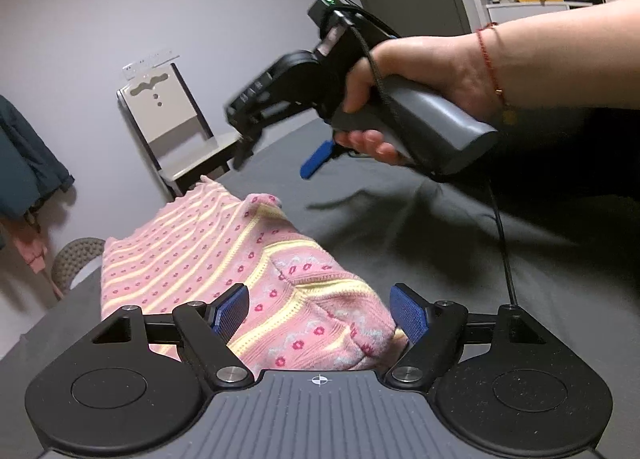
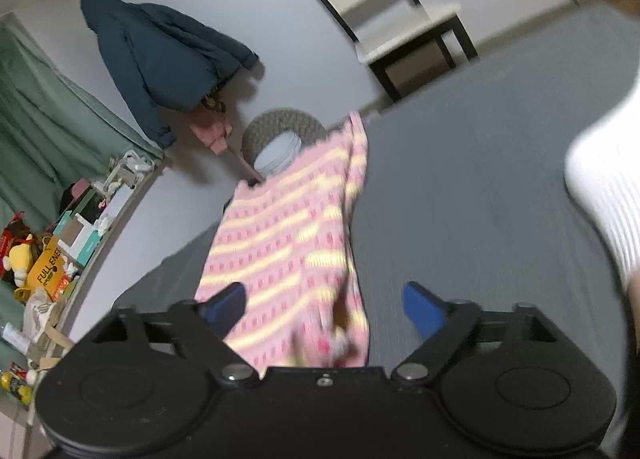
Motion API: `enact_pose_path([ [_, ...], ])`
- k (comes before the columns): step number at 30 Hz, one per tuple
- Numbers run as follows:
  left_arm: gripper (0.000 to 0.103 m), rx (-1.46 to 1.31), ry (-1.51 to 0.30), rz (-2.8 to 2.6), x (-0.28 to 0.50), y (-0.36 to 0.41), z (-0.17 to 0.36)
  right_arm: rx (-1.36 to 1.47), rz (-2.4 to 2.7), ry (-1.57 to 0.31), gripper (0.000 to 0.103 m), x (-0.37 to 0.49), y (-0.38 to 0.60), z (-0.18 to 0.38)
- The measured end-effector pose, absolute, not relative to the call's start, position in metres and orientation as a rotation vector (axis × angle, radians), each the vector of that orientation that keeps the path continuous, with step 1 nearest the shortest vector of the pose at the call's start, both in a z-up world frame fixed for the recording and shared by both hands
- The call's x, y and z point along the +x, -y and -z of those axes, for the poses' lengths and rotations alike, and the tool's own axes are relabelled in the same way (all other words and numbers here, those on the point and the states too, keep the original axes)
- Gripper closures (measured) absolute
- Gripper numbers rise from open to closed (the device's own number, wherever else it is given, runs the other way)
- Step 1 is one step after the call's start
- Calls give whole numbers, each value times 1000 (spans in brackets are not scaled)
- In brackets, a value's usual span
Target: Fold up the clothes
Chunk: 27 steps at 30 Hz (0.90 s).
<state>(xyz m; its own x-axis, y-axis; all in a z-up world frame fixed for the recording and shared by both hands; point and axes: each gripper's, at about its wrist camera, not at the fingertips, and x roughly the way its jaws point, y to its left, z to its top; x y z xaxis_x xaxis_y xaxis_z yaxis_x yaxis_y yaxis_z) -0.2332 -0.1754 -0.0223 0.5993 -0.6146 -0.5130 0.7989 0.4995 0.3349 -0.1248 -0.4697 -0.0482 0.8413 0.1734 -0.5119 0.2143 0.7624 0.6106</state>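
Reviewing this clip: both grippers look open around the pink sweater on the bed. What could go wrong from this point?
1. The left gripper straddles a thick bunched fold of the pink sweater; closing might catch several layers and spoil the fold.
2. The right gripper is motion-blurred, so its grasp could land off the hem.
3. The sweater's far edge looks to be at the edge of the bed; a pull that way might slide it off.

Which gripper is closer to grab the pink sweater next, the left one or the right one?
Left, probably. The left gripper is open with a bunched fold of the pink sweater right between its fingers. The right gripper is open too, but it hangs in the air above the grey bed.
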Motion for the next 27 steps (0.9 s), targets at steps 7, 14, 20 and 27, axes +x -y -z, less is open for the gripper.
enact_pose_path([
  [7, 25, 521, -445, 927, -216, 178, 43, 620, -8, -531, 7, -72, 490, 20],
  [14, 20, 441, -494, 982, -209, 168, 67, 576, -30, -571, 39, -7, 527, 23],
  [20, 19, 437, -485, 1002, -211, 164, 68, 555, -71, -605, 54, 47, 526, 36],
  [27, 19, 436, -474, 1028, -212, 159, 68, 466, -48, -601, 67, 115, 510, 45],
])
